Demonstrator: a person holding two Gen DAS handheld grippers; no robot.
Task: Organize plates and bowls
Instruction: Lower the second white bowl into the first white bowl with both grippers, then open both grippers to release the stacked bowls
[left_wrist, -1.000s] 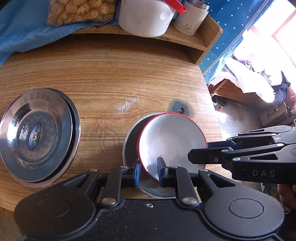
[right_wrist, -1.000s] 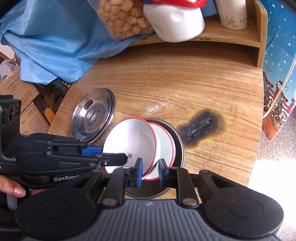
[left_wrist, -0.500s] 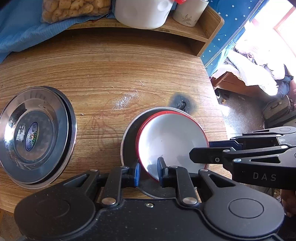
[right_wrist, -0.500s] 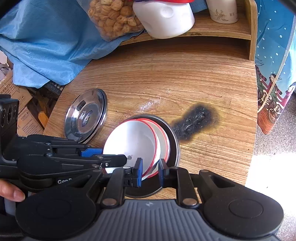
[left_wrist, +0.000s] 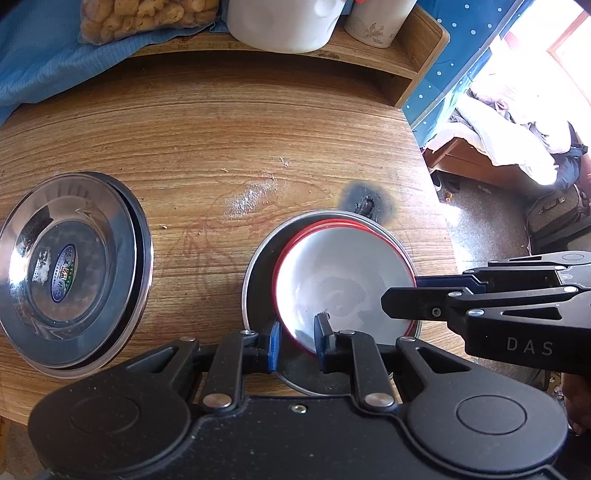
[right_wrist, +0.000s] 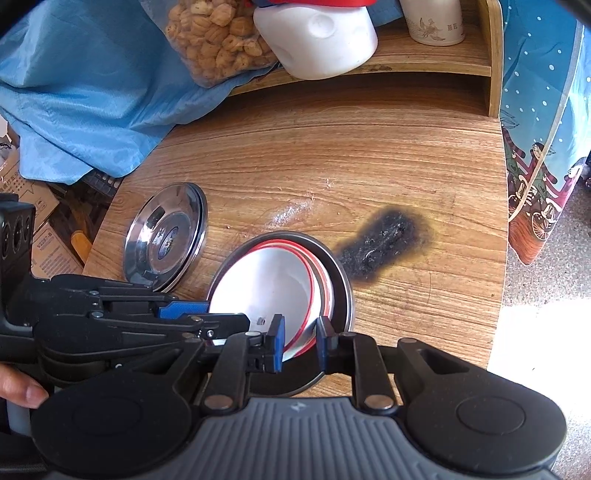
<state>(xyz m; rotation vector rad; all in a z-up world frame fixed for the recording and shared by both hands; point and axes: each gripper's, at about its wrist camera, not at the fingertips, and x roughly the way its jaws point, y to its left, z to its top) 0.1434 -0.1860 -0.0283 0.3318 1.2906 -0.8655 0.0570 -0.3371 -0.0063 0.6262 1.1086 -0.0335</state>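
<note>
While my left claw (left_wrist: 295, 341) straddled the near rim of the white bowl with the red rim (left_wrist: 343, 280), its blue-padded fingers (left_wrist: 274, 343) stood apart, one outside the rim and one inside, and I could see a gap on each side, so it had let go rather than pinched. My right claw (right_wrist: 300, 345) sat at the same bowl from the other side, its jaws likewise parted around the rim with daylight between pad and enamel. Seen from the left wrist, the right claw's black fingers reached in over the bowl's right edge (left_wrist: 413, 306); from the right wrist, the left claw (right_wrist: 221, 321) lay across the bowl's left edge.

That bowl rested nested in a second red-rimmed bowl (right_wrist: 325, 280), whose edge peeked out on the far right, and both sat inside a wide steel dish (right_wrist: 341, 291) near the front edge of the wooden counter (right_wrist: 351, 166). Just beyond the dish a black burn mark (right_wrist: 384, 247) scarred the wood. Well to the left lay a stack of steel plates (left_wrist: 70, 273), the top one bearing a sticker.

Farther back, a raised wooden shelf (right_wrist: 424, 62) carried a white tub (right_wrist: 317, 40), a pale cup (right_wrist: 436, 22) and a bag of snacks (right_wrist: 218, 40), with blue cloth (right_wrist: 81, 92) draped at the left.
</note>
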